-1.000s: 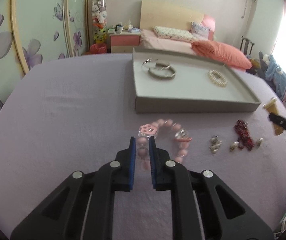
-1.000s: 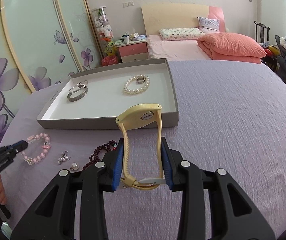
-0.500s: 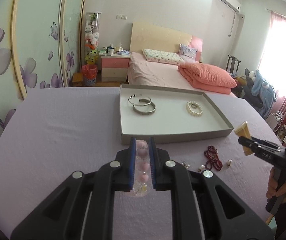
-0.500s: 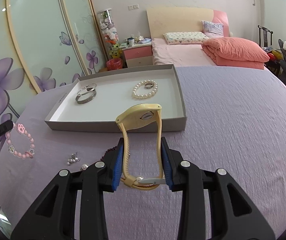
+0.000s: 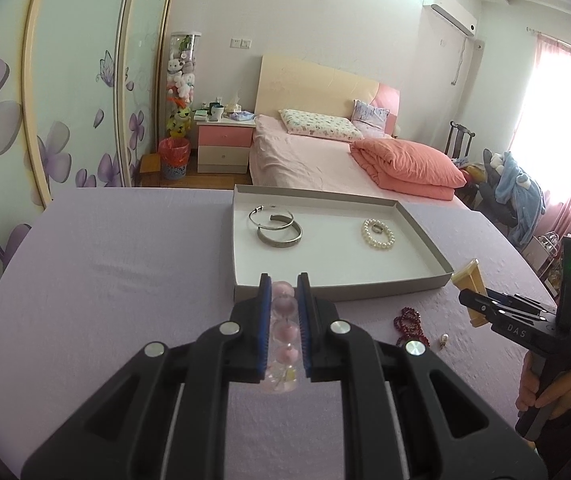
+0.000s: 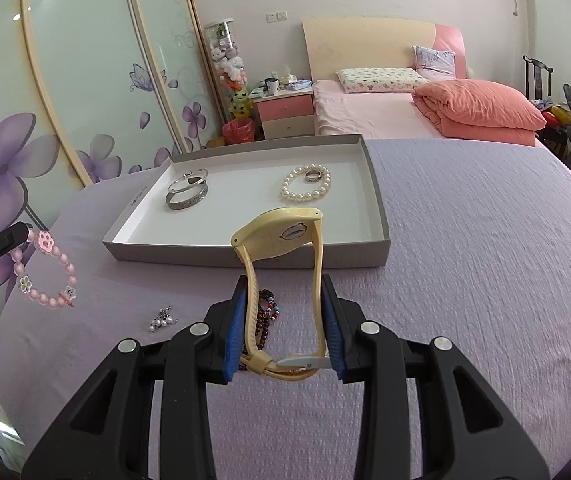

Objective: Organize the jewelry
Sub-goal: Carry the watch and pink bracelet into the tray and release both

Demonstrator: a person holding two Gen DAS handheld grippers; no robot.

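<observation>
**Jewelry in both grippers, short of the tray**

Jewelry hangs lifted in each gripper above the lilac-covered surface. The left gripper (image 5: 282, 292) has its fingers (image 5: 264, 320) drawn narrow onto a pink bead bracelet (image 5: 283, 332), seen edge-on in its own view as a column of beads between the blue pads. Only the right view shows that bracelet (image 6: 47, 276) whole: a dangling loop with a paw charm, at nine o'clock, clear of the cloth.

The right gripper (image 6: 283, 320) pinches a cream wristwatch (image 6: 275, 236) by its strap, the watch face standing upright past the fingertips; the left view catches just a sliver of it (image 5: 470, 280) at three o'clock.

The tray (image 6: 245, 254) sits at twelve o'clock of both grippers, holding two silver bangles (image 6: 187, 192) and a pearl bracelet (image 6: 305, 188) ringed around a small ring (image 6: 312, 176). Red beads (image 5: 407, 322) and small pearl pieces (image 6: 161, 319) lie on the cloth near the tray's front wall, the beads partly hidden behind the watch in the right view.
</observation>
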